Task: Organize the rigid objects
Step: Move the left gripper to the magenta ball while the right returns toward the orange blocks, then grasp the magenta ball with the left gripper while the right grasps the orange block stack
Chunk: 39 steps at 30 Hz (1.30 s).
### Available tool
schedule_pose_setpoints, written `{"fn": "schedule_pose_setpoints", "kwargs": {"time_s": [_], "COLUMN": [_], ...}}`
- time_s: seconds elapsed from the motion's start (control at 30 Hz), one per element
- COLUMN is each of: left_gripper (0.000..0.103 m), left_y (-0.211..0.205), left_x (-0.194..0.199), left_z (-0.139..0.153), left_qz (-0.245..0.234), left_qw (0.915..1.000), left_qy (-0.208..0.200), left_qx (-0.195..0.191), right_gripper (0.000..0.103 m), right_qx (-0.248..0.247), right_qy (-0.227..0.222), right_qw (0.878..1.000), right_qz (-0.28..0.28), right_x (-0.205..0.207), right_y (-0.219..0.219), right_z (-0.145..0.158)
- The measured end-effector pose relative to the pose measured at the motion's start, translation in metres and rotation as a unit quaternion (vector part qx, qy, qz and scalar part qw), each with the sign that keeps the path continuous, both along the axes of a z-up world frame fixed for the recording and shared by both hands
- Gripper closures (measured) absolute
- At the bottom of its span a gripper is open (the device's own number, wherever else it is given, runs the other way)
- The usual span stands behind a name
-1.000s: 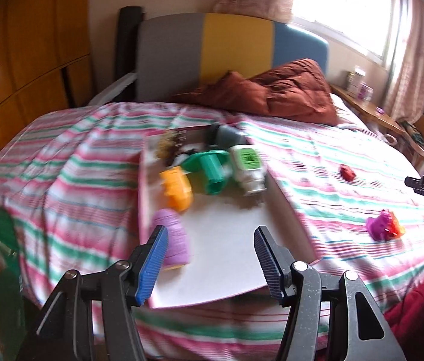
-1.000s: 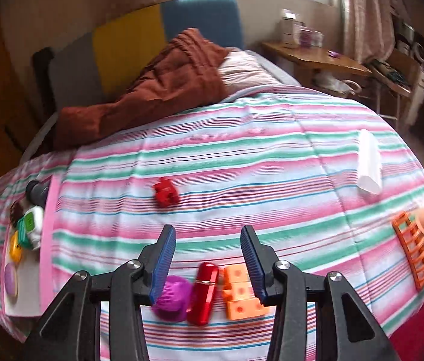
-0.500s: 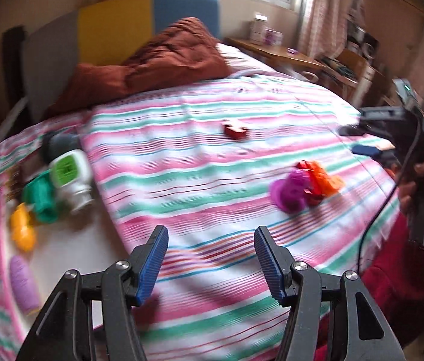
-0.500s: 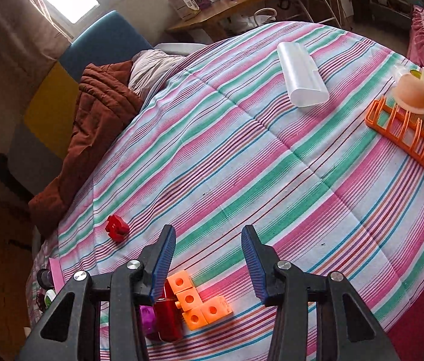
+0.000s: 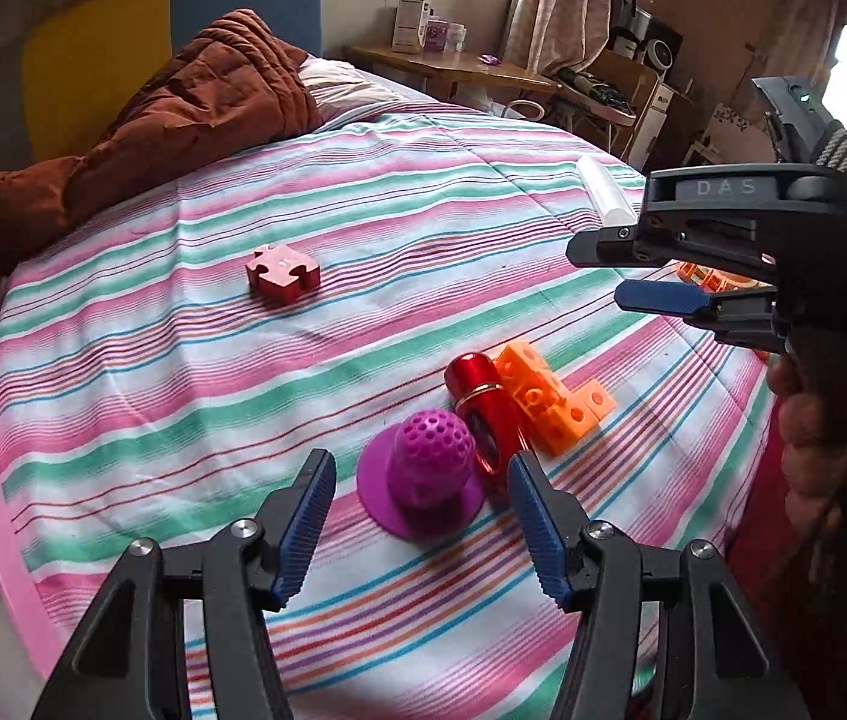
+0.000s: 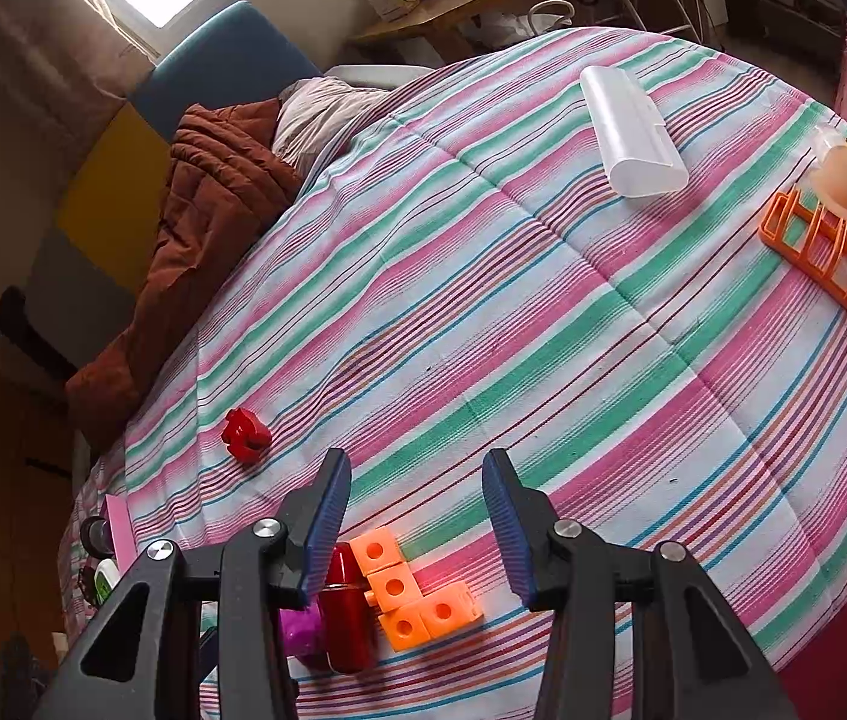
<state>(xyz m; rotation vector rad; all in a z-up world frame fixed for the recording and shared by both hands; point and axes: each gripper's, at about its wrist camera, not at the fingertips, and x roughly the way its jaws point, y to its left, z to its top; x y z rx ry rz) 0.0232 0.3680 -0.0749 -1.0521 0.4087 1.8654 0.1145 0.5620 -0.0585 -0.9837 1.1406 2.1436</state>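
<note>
Left gripper (image 5: 420, 531) swung over purple toy (image 5: 423, 480), spread.

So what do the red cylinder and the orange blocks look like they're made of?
Red cylinder: probably metal, glossy, with bright highlights and a thin gold band. Orange blocks: look like moulded plastic, slightly translucent, with round holes in the cube faces.

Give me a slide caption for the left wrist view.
Open left gripper nears a purple toy on the striped bed.
</note>
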Motion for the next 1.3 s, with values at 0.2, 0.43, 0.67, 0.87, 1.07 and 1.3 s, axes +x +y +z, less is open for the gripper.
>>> {"fn": "schedule_pose_setpoints", "kwargs": {"time_s": [0.2, 0.43, 0.67, 0.87, 1.07, 1.3], "left_gripper": [0.069, 0.069, 0.069, 0.069, 0.069, 0.069], "left_y": [0.009, -0.049, -0.107, -0.115, -0.104, -0.098], "left_x": [-0.015, -0.003, 0.011, 0.010, 0.012, 0.006], "left_z": [-0.022, -0.019, -0.017, -0.020, -0.024, -0.025], "left_qz": [0.010, 0.030, 0.065, 0.073, 0.072, 0.080], "left_qw": [0.9997, 0.9995, 0.9979, 0.9973, 0.9970, 0.9964], "left_qy": [-0.023, -0.012, -0.002, 0.001, 0.027, 0.026], "left_qx": [0.000, 0.001, 0.003, -0.002, -0.010, -0.013], "right_gripper": [0.057, 0.057, 0.079, 0.078, 0.081, 0.082], "right_qx": [0.003, 0.012, 0.033, 0.036, 0.076, 0.081], "right_qy": [-0.004, -0.011, -0.067, -0.093, -0.157, -0.168], "right_qw": [1.000, 0.999, 0.991, 0.983, 0.967, 0.967], "right_qz": [0.008, 0.037, 0.109, 0.151, 0.183, 0.172], "right_x": [-0.003, -0.011, -0.034, -0.044, -0.054, -0.054], "right_y": [-0.002, -0.009, -0.030, -0.043, -0.057, -0.051], "right_z": [0.000, 0.000, -0.011, -0.021, -0.032, -0.035]}}
